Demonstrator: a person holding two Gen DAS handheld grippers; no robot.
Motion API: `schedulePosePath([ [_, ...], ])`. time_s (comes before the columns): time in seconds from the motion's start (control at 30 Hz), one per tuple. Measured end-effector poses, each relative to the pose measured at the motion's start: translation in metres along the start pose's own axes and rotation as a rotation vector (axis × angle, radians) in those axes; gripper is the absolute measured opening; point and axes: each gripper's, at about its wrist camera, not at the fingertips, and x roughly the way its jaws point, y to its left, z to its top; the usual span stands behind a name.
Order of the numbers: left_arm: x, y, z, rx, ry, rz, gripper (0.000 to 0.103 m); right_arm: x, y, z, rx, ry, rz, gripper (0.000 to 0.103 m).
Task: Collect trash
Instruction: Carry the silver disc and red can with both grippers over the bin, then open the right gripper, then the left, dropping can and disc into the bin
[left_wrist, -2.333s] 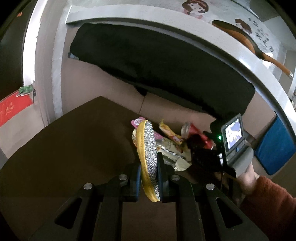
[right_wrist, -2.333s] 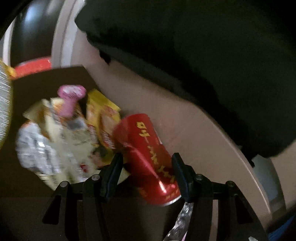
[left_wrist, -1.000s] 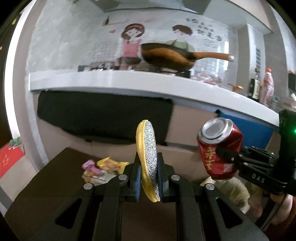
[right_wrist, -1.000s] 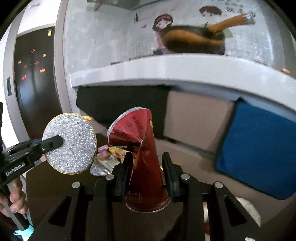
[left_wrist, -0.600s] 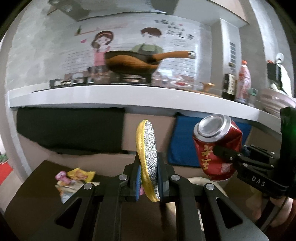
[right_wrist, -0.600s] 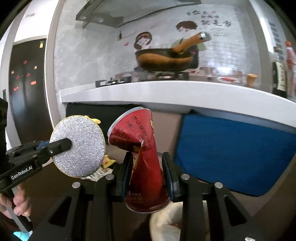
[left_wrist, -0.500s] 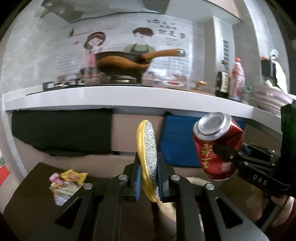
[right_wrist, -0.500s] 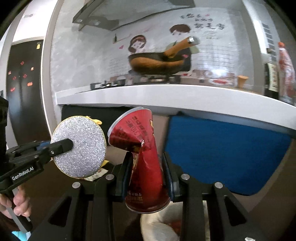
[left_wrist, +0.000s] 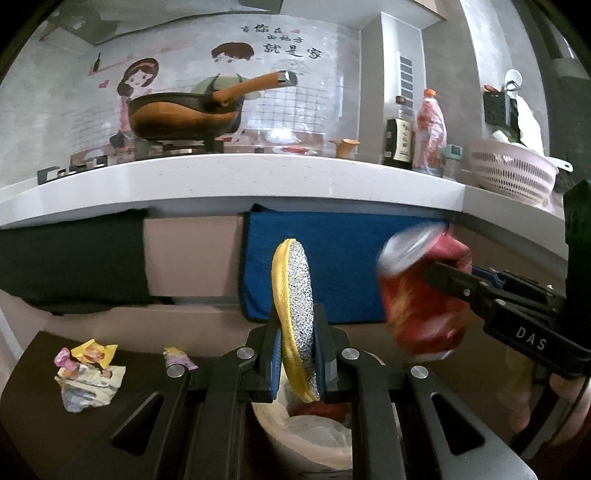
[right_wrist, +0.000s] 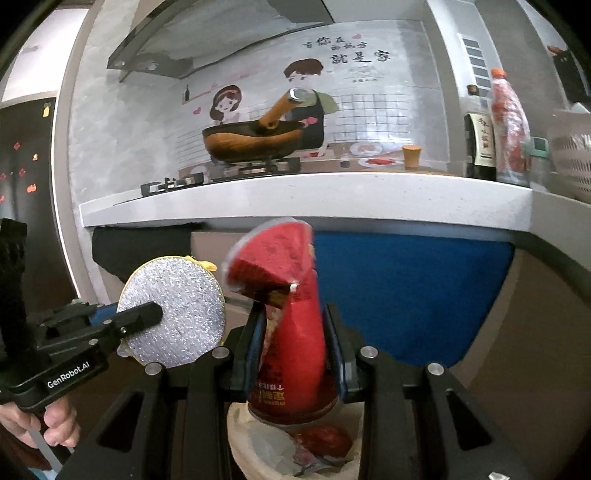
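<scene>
Crushed red can (right_wrist: 291, 325) sits pinched between the fingers of my right gripper (right_wrist: 293, 354); its body is squeezed narrow at the waist and flares to a bent, folded top, with white lettering near the base. It looks a little smeared in both views. Directly under it is the pale bin (right_wrist: 243, 439), lined with a crinkled bag and already holding something red. From my left wrist view the can (left_wrist: 424, 295) hangs to the right of, and higher than, the bin's rim (left_wrist: 273, 424).

My left gripper (left_wrist: 295, 354) is clamped on a round scrubbing pad (left_wrist: 295, 317), silver and glittery on one face with a yellow edge, held edge-on and upright. In the right wrist view the pad (right_wrist: 173, 317) sits just left of the can, apart from it.

More trash, a heap of crumpled wrappers (left_wrist: 86, 373) in yellow, pink and silver, lies on the dark table (left_wrist: 37, 406) well to the left, with one small wrapper (left_wrist: 177, 356) nearer my gripper. Behind everything runs the white counter edge (left_wrist: 258, 181), with a blue cloth (left_wrist: 340, 258) and a black cloth (left_wrist: 70, 258) hanging below it.
</scene>
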Motion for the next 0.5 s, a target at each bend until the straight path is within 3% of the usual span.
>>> schedulePosePath([
  [0.3,0.033,0.001,-0.015,-0.014,0.056,-0.027,0.015,0.018,-0.014,-0.014,0.013,0.031,-0.029,0.019],
  [0.4,0.055,0.008,-0.027,-0.051,0.111,-0.08,0.015,0.028,-0.024,-0.024,0.044,0.06,-0.025,0.019],
  [0.47,0.08,0.01,-0.037,-0.065,0.19,-0.124,0.021,0.032,-0.03,-0.029,0.06,0.068,-0.045,0.019],
  [0.5,0.091,0.012,-0.042,-0.078,0.229,-0.142,0.036,0.034,-0.034,-0.031,0.072,0.07,-0.052,0.02],
])
